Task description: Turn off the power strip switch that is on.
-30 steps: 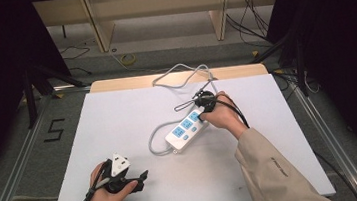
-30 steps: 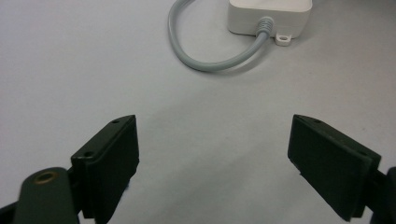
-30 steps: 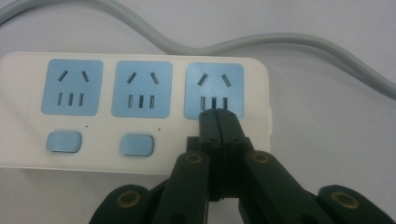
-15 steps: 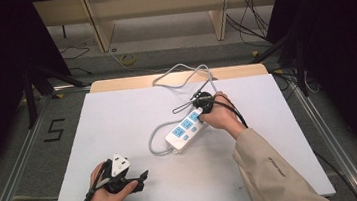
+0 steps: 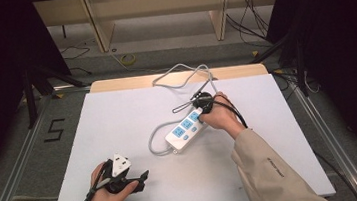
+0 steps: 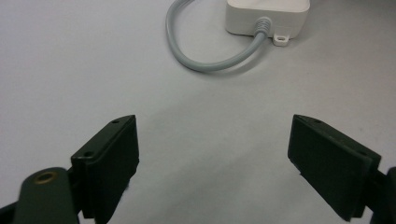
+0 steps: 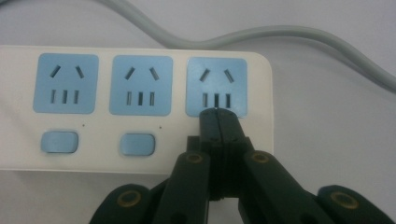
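The white plastic power strip with three blue sockets lies near the middle of the white bench, slanting toward its far right corner. My right hand-held gripper has its jaws pressed together, holding nothing, tips over the end socket where that socket's switch should be; it has barely shifted in the last second, so I judge I'm pressing the switch, which the jaws hide. My left hand-held gripper rests wide apart near the near left corner. The grey cable runs off the far edge.
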Available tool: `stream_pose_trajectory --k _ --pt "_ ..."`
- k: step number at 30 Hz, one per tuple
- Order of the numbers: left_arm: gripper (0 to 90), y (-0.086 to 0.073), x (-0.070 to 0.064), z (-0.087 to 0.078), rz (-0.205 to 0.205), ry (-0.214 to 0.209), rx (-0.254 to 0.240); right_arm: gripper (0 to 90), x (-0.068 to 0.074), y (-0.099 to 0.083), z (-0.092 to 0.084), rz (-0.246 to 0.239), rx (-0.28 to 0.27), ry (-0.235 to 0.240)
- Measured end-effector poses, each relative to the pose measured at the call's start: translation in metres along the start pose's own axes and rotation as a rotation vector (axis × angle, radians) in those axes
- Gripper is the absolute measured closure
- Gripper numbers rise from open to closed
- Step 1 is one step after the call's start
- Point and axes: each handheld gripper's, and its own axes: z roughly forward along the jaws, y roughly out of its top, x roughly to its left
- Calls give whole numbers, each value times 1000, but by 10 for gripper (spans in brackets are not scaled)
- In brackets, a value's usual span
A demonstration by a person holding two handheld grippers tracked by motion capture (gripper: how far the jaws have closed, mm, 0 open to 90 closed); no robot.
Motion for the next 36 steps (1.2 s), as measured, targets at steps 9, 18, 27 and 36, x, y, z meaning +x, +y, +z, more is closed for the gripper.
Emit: stream_pose_trajectory --k 9,18,27,36 --pt "161 0 1 0 0 -3 1 900 -1 -1 0 5 -17 1" --pt "161 0 1 0 -1 -3 1 900 -1 -3 0 6 -26 3" --pt "161 0 1 1 -1 -1 3 900 -1 -4 -4 8 -43 -4" --pt "160 0 1 1 -3 -1 4 900 -2 -10 -7 6 -58 -2"
